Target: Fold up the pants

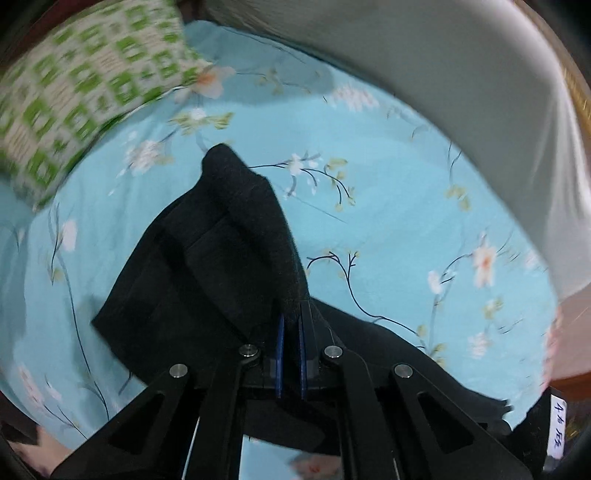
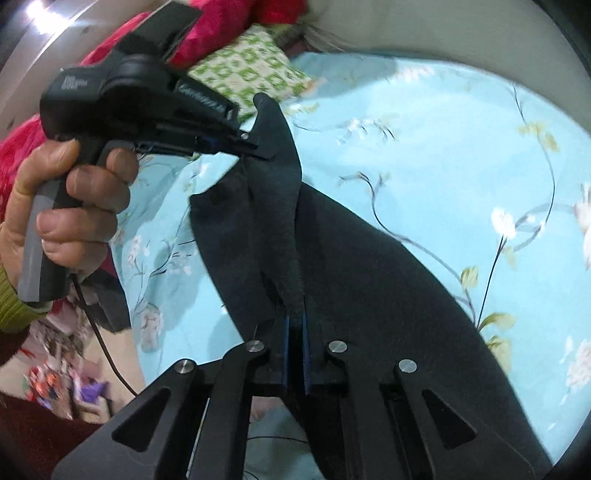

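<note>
The black pants (image 1: 221, 258) hang lifted above a light blue floral bed sheet (image 1: 369, 166). My left gripper (image 1: 291, 317) is shut on a fold of the black cloth right at its blue pads. In the right wrist view the pants (image 2: 369, 277) stretch from my right gripper (image 2: 294, 321), shut on the cloth edge, up to the left gripper (image 2: 255, 144), held in a hand and pinching another corner. The rest of the pants drapes down onto the sheet.
A green-and-white patterned pillow (image 1: 81, 88) lies at the far left of the bed, also in the right wrist view (image 2: 251, 74). A grey padded headboard (image 1: 443, 74) curves along the far side. Red bedding (image 2: 221, 22) lies beyond the pillow.
</note>
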Demonstrator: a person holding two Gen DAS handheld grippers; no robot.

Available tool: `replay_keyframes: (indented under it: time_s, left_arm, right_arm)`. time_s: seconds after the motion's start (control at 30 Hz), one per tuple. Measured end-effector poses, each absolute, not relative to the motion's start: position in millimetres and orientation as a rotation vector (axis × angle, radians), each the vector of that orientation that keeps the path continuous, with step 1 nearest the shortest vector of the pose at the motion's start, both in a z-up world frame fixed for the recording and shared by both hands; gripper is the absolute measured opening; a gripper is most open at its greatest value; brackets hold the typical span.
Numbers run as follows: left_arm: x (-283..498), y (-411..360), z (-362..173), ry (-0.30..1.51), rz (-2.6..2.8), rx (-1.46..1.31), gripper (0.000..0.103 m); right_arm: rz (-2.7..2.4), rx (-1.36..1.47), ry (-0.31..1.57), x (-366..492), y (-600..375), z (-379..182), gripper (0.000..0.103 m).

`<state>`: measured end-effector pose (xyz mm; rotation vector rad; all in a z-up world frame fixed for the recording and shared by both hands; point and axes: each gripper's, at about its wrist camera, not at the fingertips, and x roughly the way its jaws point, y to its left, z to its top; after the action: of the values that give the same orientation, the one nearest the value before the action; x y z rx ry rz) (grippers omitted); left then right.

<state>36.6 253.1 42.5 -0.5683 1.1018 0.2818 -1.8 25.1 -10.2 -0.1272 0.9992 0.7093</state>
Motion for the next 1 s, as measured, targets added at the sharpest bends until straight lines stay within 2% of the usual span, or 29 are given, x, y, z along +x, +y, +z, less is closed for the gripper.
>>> replay_keyframes:
  time_s: [0.17, 0.4, 0.63, 0.77, 0.8, 0.87, 0.93, 1.0]
  left_arm:
    - [-10.2, 271.5, 33.1, 1.015, 0.297, -0.675, 0.004]
    - [-49.7, 284.4, -5.3, 1.03, 0.328, -0.806, 0.004]
    - [-68.0, 285.5, -29.0, 1.05, 0.326, -0.82, 0.005]
    - [-69.9, 286.3, -33.9, 1.081, 0.321, -0.797, 0.009]
    - [-70.9, 287.6, -33.1, 1.091, 0.322, -0.789, 0.012]
    - [-73.4, 290.3, -30.9, 1.109, 0.324, -0.778, 0.02]
    - [-75.5, 293.4, -26.3, 1.123, 0.335, -0.762, 0.049]
    - [-78.4, 297.8, -19.9, 1.12, 0.358, -0.747, 0.058]
  right_arm:
    - [0.742, -0.281, 0.97, -18.7, 48.5, -7.2, 0.006]
    - [0.744, -0.379, 1.023, -20.9, 61.6, -27.7, 0.006]
    - [0.731, -0.412, 1.078, -18.8, 63.2, -40.5, 0.006]
    - [0.725, -0.397, 1.114, -18.1, 63.8, -44.9, 0.012]
    - [0.727, -0.392, 1.121, -18.6, 64.2, -44.7, 0.014]
    - [0.735, -0.369, 1.142, -19.8, 63.3, -44.3, 0.031]
    - [0.745, -0.333, 1.139, -21.9, 60.1, -40.9, 0.042]
    - [0.749, -0.278, 1.13, -23.3, 52.7, -33.9, 0.043]
